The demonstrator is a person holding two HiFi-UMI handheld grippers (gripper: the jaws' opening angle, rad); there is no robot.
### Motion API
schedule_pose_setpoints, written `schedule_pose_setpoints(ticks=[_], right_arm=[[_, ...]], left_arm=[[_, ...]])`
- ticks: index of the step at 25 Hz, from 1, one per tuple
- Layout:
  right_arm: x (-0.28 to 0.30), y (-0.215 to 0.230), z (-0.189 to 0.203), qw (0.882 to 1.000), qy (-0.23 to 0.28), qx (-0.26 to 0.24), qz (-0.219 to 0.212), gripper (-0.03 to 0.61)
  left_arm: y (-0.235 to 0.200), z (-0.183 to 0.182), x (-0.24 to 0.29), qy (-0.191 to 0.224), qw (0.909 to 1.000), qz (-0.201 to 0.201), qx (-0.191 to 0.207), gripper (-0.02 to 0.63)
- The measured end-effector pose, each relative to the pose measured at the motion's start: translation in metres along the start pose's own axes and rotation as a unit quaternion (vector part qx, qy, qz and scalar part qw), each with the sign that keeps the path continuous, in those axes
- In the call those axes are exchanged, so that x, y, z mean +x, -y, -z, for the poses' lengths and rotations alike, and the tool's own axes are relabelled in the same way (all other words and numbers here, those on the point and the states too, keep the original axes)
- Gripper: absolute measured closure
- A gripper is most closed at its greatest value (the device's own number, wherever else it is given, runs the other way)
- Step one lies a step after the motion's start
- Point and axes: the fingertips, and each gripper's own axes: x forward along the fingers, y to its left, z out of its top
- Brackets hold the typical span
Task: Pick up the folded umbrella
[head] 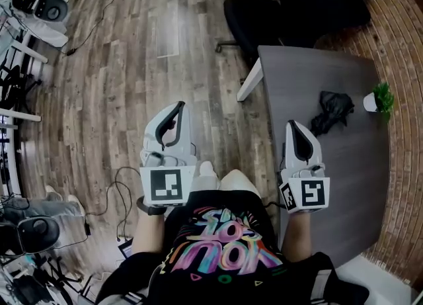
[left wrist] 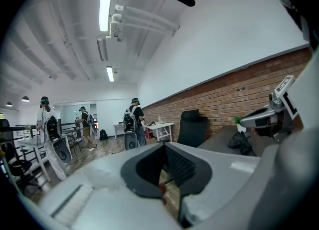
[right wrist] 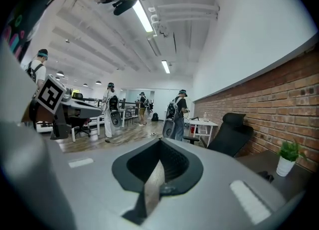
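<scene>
The folded black umbrella (head: 334, 109) lies crumpled on the grey table (head: 310, 72) at the right, beside a small potted plant (head: 379, 99). My right gripper (head: 292, 125) hovers at the table's near left edge, short of the umbrella, with its jaws shut and empty. Over the wooden floor to the table's left, my left gripper (head: 180, 106) is also shut and holds nothing. In the left gripper view the umbrella (left wrist: 241, 141) shows far right on the table, behind the right gripper (left wrist: 259, 119). The right gripper view shows the plant (right wrist: 288, 156) at the right.
A black office chair (head: 264, 19) stands at the table's far end. Cables (head: 112, 194) trail over the wooden floor near my feet. Desks and gear line the left side (head: 33, 12). Several people with backpacks (right wrist: 177, 116) stand far down the room. A brick wall (head: 396, 45) runs behind the table.
</scene>
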Motion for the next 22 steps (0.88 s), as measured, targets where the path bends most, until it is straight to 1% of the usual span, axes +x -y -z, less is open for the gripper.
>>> schedule_pose_setpoints(ticks=[2, 7, 12, 15, 18, 22], right_arm=[[0.005, 0.001, 0.004, 1.0, -0.008, 0.005, 0.001, 0.575], [0.025, 0.016, 0.018, 1.0, -0.025, 0.017, 0.008, 0.575], [0.06, 0.044, 0.029, 0.999, -0.027, 0.029, 0.021, 0.577], [0.085, 0.074, 0.029, 0.998, -0.024, 0.042, 0.04, 0.575], [0.109, 0.114, 0.019, 0.997, -0.015, 0.048, 0.061, 0.575], [0.124, 0.169, 0.005, 0.993, 0.0, 0.049, 0.105, 0.575]], left_arm=[[-0.003, 0.004, 0.006, -0.005, 0.9999, -0.002, -0.009, 0.612], [-0.009, 0.019, 0.031, -0.026, 0.9996, -0.004, -0.01, 0.612], [-0.012, 0.014, 0.079, -0.024, 0.9997, 0.007, 0.004, 0.612], [-0.007, -0.002, 0.122, -0.018, 0.9995, 0.023, 0.013, 0.612], [0.007, -0.021, 0.175, -0.014, 0.9988, 0.044, 0.019, 0.612], [0.046, -0.048, 0.248, 0.003, 0.9941, 0.103, 0.031, 0.612]])
